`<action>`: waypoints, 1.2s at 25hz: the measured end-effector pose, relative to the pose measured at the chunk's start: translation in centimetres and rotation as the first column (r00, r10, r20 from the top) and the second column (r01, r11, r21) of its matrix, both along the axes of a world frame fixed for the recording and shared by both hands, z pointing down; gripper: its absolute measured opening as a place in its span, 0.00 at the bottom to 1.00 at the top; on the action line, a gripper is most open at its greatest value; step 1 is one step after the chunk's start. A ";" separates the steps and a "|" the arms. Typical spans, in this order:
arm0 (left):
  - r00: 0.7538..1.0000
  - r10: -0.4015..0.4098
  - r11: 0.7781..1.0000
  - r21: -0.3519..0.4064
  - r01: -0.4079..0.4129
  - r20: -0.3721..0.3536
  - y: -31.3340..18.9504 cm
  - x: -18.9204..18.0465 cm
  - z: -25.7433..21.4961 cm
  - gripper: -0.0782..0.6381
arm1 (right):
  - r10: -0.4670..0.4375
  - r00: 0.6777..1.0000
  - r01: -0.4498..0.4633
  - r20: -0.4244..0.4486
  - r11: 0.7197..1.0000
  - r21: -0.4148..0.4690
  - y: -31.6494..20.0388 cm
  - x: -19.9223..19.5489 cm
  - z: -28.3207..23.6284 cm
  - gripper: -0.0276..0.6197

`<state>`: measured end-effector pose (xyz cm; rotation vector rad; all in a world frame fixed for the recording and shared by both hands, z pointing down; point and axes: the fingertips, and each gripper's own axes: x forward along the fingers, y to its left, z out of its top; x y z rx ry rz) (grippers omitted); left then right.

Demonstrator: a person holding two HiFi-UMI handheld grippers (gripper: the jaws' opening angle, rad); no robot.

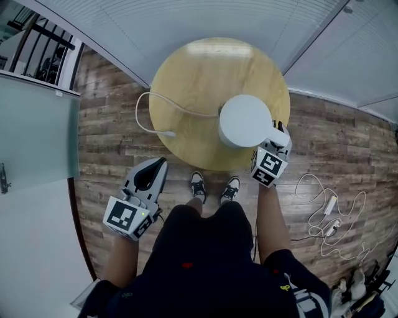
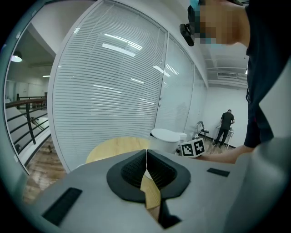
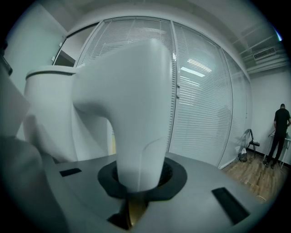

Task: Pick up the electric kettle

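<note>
Head view – desk: a round, pale wooden desk [image 1: 199, 81] on a floor of dark wood planks [image 1: 106, 124], with slatted blinds [image 1: 186, 18] curving round behind the desk.
Head view – kettle: the white kettle [image 1: 245, 121] stands upright on the desk, close to its near right edge, seen lid-on from above.
Head view – handle: the handle [image 1: 275, 132] sticks out from the body over the desk's edge, toward the person's right side.
Head view – cord: a white cord [image 1: 163, 107] lies across the desk and loops off its left edge.
Head view – right tool: the right tool [image 1: 279, 135] is at the handle, at the desk's near right edge.
Head view – left tool: the left tool [image 1: 159, 164] hangs off the desk, over the floor near its front left edge.
Head view – floor clutter: loose cables [image 1: 329, 211] lie well to the right of the desk.
Left gripper view – left tool: jaws [image 2: 146, 157] pressed together with nothing between them, pointing across the desk [image 2: 118, 148] toward the kettle [image 2: 166, 139].
Left gripper view – room: a person [image 2: 226, 125] stands far beyond the desk.
Right gripper view – right tool: jaws [image 3: 138, 182] closed on the handle [image 3: 136, 113], which runs straight up between them.
Right gripper view – kettle: its body [image 3: 45, 113] stands upright to the left of the handle, long axis vertical.
</note>
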<state>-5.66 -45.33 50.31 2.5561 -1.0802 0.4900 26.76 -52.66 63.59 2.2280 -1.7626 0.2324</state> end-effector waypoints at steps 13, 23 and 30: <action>0.999 -0.027 1.000 -0.013 0.026 -0.040 -0.4 -1.0 -0.2 0.14 | 0.028 0.999 -0.028 0.046 1.000 -0.012 -1.4 -0.4 -1.9 0.10; 0.996 -0.041 0.999 -0.022 0.040 -0.081 -0.7 -2.0 -0.4 0.14 | 0.024 0.996 -0.020 0.084 0.998 -0.052 -2.6 -1.5 -3.8 0.10; 0.993 -0.045 0.999 0.008 0.046 -0.112 -0.8 -2.6 -1.5 0.14 | -0.018 0.997 0.022 0.071 0.998 -0.053 -1.4 -2.5 -6.5 0.10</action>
